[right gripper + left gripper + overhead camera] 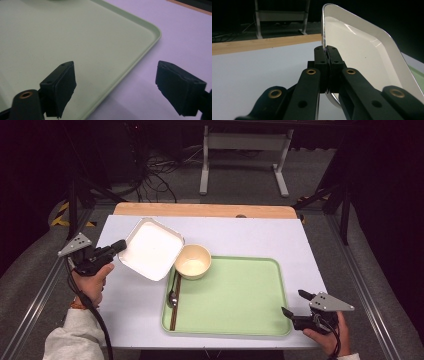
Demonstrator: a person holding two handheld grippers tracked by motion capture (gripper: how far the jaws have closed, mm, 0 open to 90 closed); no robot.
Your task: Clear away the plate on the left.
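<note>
A white square plate point(151, 248) hangs tilted above the table's left side, its right edge close to a cream bowl point(192, 261). My left gripper point(120, 246) is shut on the plate's left rim; in the left gripper view the jaws pinch the rim of the plate point(362, 52) with my left gripper point(326, 56) closed tight. The bowl sits at the far left corner of a green tray point(235, 295). A spoon point(172, 296) and dark chopsticks point(175, 302) lie along the tray's left side. My right gripper point(292, 304) stands open by the tray's near right corner; my right gripper point(115, 85) straddles the edge of the tray point(75, 37).
The tray rests on a pale table point(130, 305) with a wooden strip point(205, 210) along the far edge. Metal rails point(30, 305) flank the table. A table frame point(245, 155) and cables point(155, 175) lie on the floor beyond.
</note>
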